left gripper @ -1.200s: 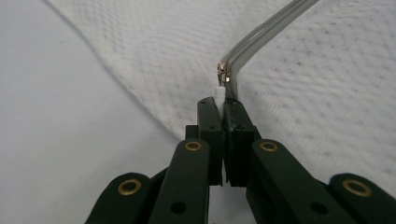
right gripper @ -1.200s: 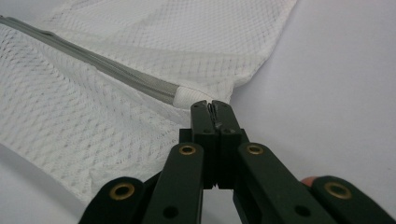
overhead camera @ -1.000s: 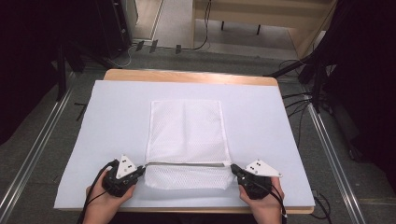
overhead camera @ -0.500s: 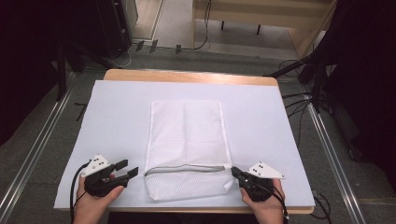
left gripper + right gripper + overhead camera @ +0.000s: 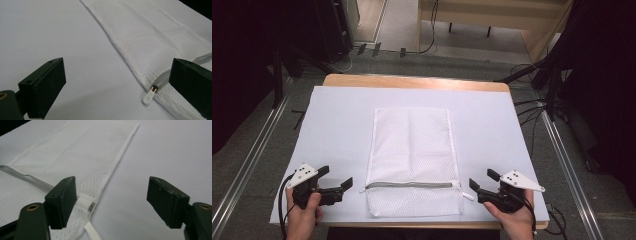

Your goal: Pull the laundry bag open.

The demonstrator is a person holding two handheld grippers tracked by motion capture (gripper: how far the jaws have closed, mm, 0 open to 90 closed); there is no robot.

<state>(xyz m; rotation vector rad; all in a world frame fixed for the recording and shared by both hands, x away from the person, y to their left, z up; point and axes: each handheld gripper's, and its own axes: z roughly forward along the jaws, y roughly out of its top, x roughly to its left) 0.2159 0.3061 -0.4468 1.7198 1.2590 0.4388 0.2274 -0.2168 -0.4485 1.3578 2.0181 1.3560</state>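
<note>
Mesh bag (image 5: 412, 160) flat between both open jaws, untouched

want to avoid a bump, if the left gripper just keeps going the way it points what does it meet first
Probably the white mesh bag, near the zipper pull at its edge. The left gripper, jaws just opened with nothing between them, points across the bare white sheet toward it. Depth is hard to judge.

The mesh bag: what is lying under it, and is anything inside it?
The mesh bag lies flat on the white sheet that covers the table. No bulge shows; its zipper is closed, so the inside stays hidden.
</note>
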